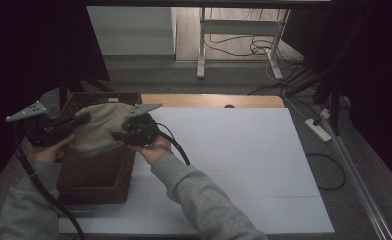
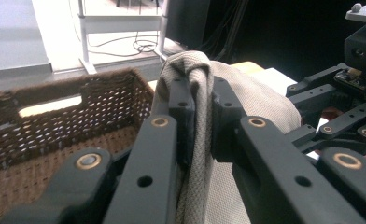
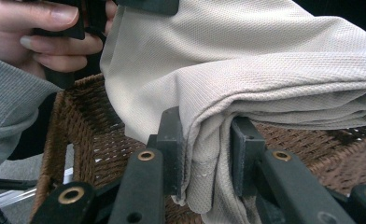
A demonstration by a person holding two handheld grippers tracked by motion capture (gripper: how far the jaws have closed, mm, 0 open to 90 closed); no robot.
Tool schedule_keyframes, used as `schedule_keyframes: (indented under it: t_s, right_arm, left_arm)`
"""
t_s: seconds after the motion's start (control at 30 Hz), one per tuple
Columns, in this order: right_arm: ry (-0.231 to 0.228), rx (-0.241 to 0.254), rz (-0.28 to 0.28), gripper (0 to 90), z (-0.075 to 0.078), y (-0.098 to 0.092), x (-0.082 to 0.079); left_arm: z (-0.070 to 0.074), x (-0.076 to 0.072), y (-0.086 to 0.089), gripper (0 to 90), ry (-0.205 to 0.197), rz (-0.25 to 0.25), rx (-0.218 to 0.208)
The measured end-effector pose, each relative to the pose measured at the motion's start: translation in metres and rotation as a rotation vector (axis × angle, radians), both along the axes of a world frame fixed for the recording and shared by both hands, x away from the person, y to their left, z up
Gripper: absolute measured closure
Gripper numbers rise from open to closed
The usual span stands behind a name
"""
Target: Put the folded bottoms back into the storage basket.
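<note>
A white table top takes up the near part of the room, with a strip of bare wood along its far edge. Beyond it lies a grey floor, and farther back a paler patch catches the light. There stands the white metal frame of a desk, with loose dark cables trailing beneath it. Black curtains close off both sides (the left one falls into deep shadow). A white power strip lies on the floor at the right, beside a metal rail.
</note>
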State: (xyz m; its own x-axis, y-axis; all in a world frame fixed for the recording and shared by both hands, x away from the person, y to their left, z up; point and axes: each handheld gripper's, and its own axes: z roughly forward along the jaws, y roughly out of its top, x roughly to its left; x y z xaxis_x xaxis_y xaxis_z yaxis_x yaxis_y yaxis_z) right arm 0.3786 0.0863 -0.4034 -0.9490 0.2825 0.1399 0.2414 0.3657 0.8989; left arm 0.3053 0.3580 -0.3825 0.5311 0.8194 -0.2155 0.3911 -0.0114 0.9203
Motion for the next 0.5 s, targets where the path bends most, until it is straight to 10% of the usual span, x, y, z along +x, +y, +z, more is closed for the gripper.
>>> schedule_keyframes:
  t_s: [0.5]
  right_arm:
    - [0.056, -0.036, 0.011, 69.6, -0.02, 0.038, 0.008]
  left_arm:
    - [-0.024, 0.004, 0.036, 81.5, 0.064, 0.054, -0.016]
